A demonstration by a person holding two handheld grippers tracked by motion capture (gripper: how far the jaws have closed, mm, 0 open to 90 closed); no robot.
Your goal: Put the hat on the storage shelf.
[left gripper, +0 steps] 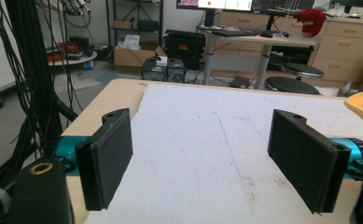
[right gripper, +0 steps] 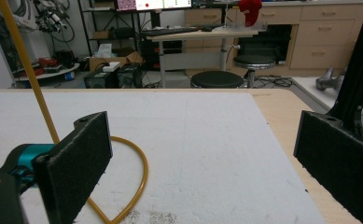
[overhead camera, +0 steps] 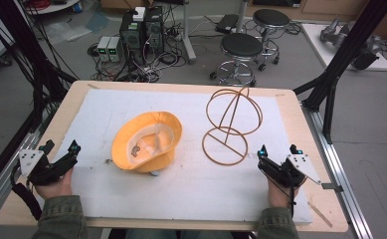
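The table (overhead camera: 300,107) is covered by a white mat (overhead camera: 191,184), presumably laid so that things rest softly and do not slide. The wire stand (overhead camera: 231,124) is set upright on the mat towards the far right corner, its ring base flat and its loops rising above, seemingly ready to carry a hat. The yellow hat (overhead camera: 146,142) is laid crown-down near the middle of the table, its opening turned up, so the brim can be judged easy to seize. The left tongs (overhead camera: 61,152) are held at the near left edge, spread wide with nothing between them, well apart from the hat to their right. The right tongs (overhead camera: 278,152) are held at the near right edge, likewise spread wide and holding nothing, just beside the stand's base ring.
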